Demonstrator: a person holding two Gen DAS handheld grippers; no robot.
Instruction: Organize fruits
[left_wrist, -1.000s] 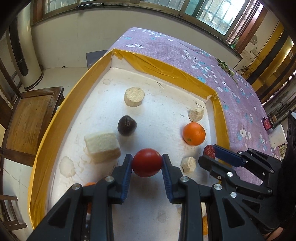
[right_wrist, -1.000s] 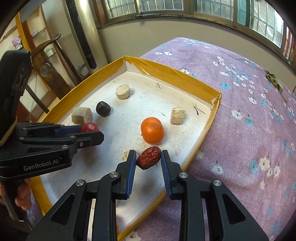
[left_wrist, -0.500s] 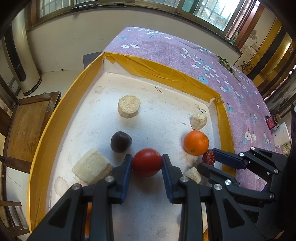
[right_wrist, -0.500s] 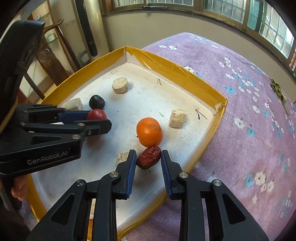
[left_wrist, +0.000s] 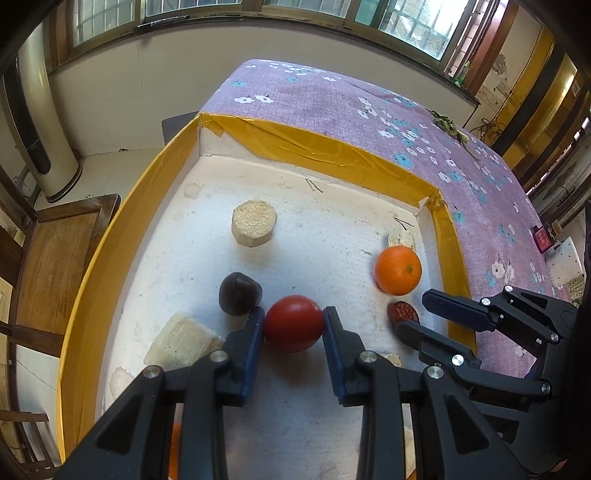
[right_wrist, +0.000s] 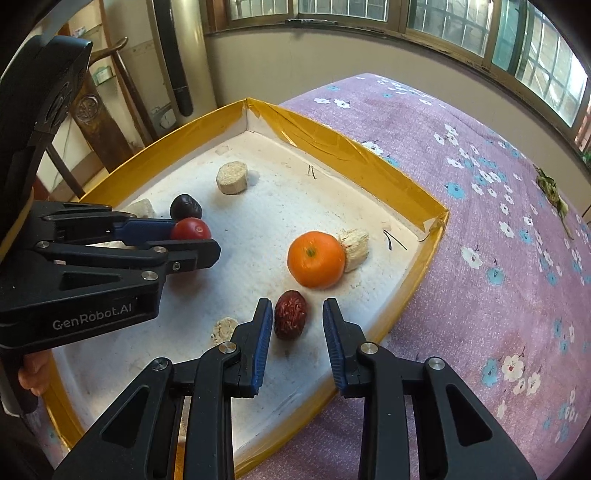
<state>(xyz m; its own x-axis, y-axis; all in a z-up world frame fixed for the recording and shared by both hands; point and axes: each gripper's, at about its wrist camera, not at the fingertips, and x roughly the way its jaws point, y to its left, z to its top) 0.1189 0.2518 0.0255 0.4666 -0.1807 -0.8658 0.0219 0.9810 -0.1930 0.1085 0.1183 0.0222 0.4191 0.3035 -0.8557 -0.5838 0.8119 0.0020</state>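
Red tomato (left_wrist: 293, 323) sits pinched between the blue pads of your left gripper (left_wrist: 293, 325), low over the white floor of the yellow-walled tray (left_wrist: 332, 155); that grip looks firm, with both pads against the fruit. Your right gripper (right_wrist: 297, 323) has its jaws parted around the red date (right_wrist: 290, 314): the left pad is at its side, the right pad stands clear, so you hold nothing there and the date seems to rest on the tray floor.

Take the orange (right_wrist: 316, 259) as your landmark. The date lies just in front of it, on your side. A pale corn-cob chunk (right_wrist: 354, 244) touches the orange on its far right. The tomato is well to the orange's left, and the dark chestnut-like fruit (right_wrist: 185, 206) lies just beyond the tomato. A round cob slice (right_wrist: 231, 178) sits farther back, to the orange's left.

By my judgement you are partway: orange and date are grouped, the tomato is in transit, and the dark fruit is not yet gathered. What the final arrangement should be, I cannot tell.
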